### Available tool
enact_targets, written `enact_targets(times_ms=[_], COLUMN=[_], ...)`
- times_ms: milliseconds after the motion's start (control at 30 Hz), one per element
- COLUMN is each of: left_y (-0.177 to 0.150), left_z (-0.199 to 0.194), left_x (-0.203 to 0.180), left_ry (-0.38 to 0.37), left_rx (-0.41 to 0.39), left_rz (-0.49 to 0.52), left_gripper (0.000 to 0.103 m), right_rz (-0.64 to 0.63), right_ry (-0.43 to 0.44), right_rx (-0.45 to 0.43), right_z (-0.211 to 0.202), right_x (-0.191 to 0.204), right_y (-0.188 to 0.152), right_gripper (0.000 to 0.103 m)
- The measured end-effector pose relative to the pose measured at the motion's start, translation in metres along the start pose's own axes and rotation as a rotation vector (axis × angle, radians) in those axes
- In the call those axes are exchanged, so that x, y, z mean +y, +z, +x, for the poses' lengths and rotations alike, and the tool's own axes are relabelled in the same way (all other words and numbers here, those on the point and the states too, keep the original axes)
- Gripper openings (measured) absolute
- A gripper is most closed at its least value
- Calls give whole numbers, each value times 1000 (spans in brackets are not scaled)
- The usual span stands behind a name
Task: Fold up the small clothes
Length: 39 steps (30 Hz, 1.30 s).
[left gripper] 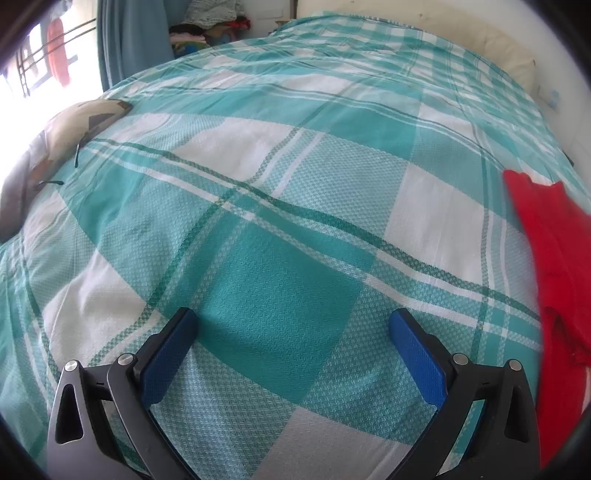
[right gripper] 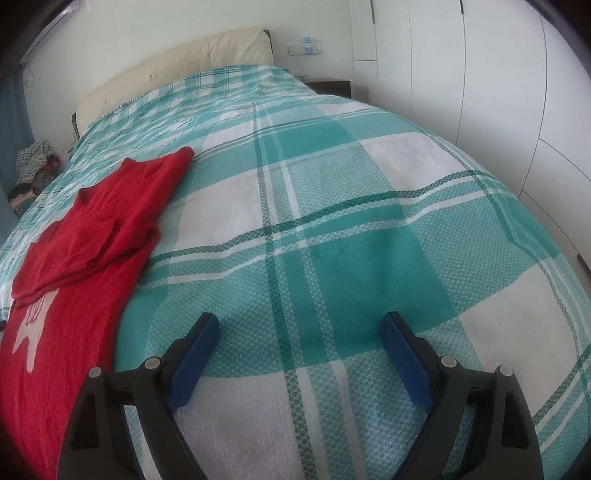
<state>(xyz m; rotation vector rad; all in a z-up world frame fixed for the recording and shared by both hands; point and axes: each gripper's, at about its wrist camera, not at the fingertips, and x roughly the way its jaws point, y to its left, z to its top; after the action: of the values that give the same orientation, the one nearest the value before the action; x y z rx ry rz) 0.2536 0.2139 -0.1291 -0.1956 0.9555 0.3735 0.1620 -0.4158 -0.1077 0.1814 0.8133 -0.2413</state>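
A small red garment (right gripper: 85, 236) with a white print lies on the teal-and-white checked bedspread (right gripper: 332, 206), at the left of the right wrist view. Its upper part is folded over itself. It also shows at the right edge of the left wrist view (left gripper: 554, 258). My right gripper (right gripper: 299, 328) is open and empty above the bedspread, to the right of the garment. My left gripper (left gripper: 293, 325) is open and empty above the bedspread (left gripper: 258, 192), to the left of the garment.
A cream headboard (right gripper: 177, 62) stands at the bed's far end. White wardrobe doors (right gripper: 480, 74) line the right side. A patterned pillow (left gripper: 77, 125) lies at the bed's left edge near the window. A pile of clothes (left gripper: 210, 26) sits beyond the bed.
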Motion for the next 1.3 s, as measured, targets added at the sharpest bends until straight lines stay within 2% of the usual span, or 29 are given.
enact_targets(times_ms=[367, 1300], left_y=[-1, -1], left_z=[0, 0], left_x=[0, 0], left_ry=[0, -1], left_rx=[4, 4], left_rz=[-2, -3], left_gripper=[103, 103], right_rz=[-17, -16], right_ry=[2, 5], right_rx=[18, 21], right_z=[3, 4], right_x=[4, 5], right_y=[1, 2], right_gripper=[98, 99])
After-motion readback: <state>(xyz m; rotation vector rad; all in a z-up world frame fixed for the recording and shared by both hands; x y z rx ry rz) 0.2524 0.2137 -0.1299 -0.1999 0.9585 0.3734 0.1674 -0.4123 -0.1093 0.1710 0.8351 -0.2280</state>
